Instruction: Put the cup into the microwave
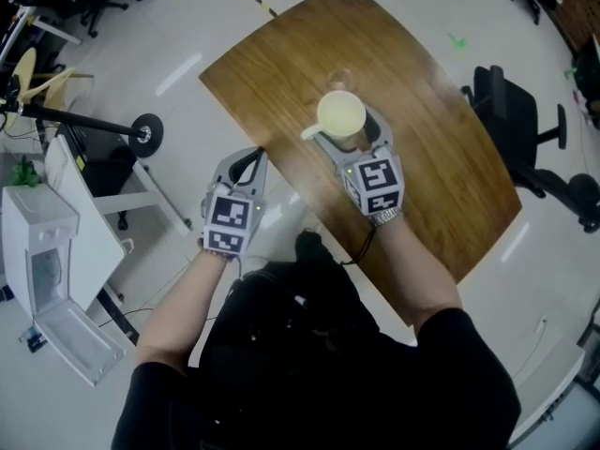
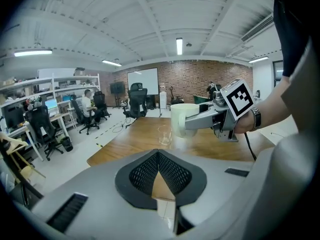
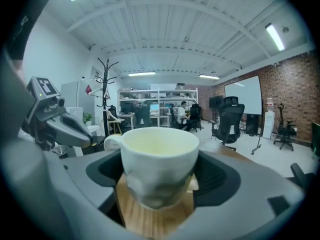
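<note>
A pale cream cup [image 1: 340,113] with its handle to the left hangs above the wooden table [image 1: 441,157], and my right gripper [image 1: 349,141] is shut on it. In the right gripper view the cup [image 3: 159,154] fills the space between the jaws, which press its sides. My left gripper [image 1: 248,160] is shut with nothing in it, over the table's near-left edge, to the left of the cup. In its own view the left gripper [image 2: 159,157] shows its black pads closed together, with the cup [image 2: 181,119] ahead and to the right. A white box-like appliance [image 1: 42,251] with its door hanging open stands at the far left.
A clear glass [image 2: 165,134] stands on the table just beyond the cup. A black office chair [image 1: 525,139] is at the table's right side. A black stand with a wheel [image 1: 145,134] and white furniture [image 1: 84,204] are on the left.
</note>
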`<state>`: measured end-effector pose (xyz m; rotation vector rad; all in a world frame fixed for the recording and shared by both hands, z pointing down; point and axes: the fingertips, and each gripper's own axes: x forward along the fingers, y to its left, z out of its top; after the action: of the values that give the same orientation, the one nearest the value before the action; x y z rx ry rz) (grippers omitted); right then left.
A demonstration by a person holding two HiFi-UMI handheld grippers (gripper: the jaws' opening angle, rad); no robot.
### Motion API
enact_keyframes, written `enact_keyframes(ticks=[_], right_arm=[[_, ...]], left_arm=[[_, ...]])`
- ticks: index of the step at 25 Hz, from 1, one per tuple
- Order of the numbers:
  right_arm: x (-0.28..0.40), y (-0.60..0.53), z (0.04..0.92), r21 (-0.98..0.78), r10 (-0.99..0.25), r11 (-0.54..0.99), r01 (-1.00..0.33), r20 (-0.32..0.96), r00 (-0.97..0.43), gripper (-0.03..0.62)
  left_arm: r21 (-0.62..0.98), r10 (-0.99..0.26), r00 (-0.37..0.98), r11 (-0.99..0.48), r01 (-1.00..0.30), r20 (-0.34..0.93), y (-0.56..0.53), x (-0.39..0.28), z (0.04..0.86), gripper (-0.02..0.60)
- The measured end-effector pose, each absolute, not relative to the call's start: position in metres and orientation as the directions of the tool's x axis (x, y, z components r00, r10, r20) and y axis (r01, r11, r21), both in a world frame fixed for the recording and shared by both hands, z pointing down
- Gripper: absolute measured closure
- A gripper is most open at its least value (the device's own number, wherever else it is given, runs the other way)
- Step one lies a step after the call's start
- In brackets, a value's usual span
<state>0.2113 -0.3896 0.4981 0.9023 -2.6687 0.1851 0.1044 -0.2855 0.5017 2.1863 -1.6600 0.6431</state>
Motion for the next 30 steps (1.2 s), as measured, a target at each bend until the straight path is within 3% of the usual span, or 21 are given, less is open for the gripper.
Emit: enact_keyframes(ticks=[14,30], right_arm=[[0.109,-0.320,0.444,0.001,-0.471,0.871,-0.492,0.289,-0.833,0.137],[-0.059,-0.153,0.412,-0.015,-0.150,0.987,-0.158,0.239,-0.959,0.137]], left_arm=[[-0.012,-0.875,0.097,-0.117,-0.993,0.474,-0.207,0.011,0.479,0.581],[-0.036,-0.887,-0.209,0.214,-0.976,0.412,-0.039,-0.114,0.457,0.581]])
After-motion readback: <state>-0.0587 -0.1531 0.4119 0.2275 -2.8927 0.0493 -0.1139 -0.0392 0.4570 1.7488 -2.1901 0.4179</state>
